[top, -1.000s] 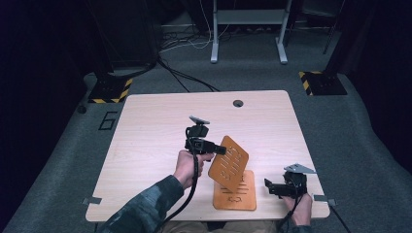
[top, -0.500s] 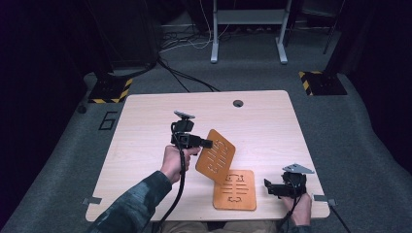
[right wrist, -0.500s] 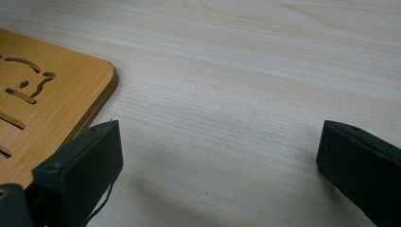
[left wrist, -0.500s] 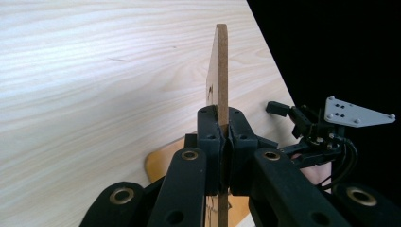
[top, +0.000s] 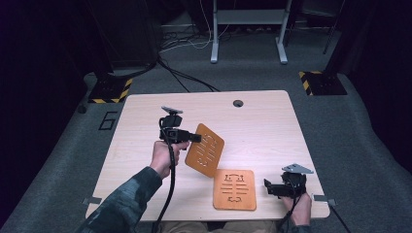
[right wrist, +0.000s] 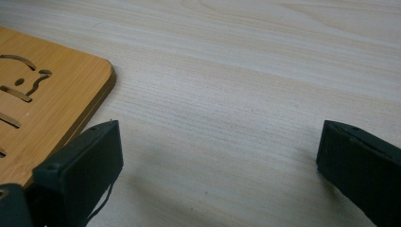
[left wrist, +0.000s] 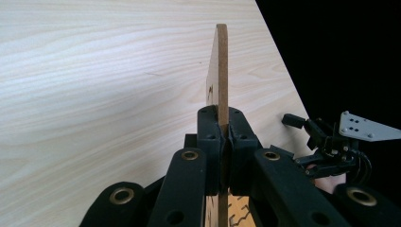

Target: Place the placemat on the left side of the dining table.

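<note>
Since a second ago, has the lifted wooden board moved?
Yes. The left gripper carried the lifted board leftward, off the flat board, which stayed by the table front edge.

my left gripper (top: 194, 137) carried leftward and a little away from me across the table (top: 145, 111), the tilted wooden board (top: 205, 150) pinched in its jaws now clear of the flat board (top: 235, 189), no longer overlapping it
</note>
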Tool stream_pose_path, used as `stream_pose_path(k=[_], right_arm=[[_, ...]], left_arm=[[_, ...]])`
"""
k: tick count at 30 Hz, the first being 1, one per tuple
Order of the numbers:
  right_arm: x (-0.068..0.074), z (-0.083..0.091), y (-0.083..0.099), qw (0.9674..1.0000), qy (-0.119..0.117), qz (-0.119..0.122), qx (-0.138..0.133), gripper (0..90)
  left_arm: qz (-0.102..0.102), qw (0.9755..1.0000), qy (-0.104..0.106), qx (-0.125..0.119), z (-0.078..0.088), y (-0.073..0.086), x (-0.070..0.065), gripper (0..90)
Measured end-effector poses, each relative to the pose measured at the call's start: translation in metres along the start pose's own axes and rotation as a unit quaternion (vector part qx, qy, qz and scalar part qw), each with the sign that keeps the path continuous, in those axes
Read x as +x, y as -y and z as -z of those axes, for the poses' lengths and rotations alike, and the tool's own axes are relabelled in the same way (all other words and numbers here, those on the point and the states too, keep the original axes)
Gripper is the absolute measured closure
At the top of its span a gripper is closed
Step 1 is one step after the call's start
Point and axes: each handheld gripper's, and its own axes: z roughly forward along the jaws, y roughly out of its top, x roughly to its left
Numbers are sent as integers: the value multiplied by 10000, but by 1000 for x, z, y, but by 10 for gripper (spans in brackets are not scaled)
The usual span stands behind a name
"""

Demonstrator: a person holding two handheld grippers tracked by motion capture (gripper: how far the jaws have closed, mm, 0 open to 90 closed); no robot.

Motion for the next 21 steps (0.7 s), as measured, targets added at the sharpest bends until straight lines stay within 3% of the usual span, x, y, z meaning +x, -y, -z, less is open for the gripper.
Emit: stream_pose_path(k=[21], right_arm=[[1, -1, 0, 10000, 56, 46, 33, 3]], left_arm=[[201, 9992, -271, -214, 27, -12, 29, 866]])
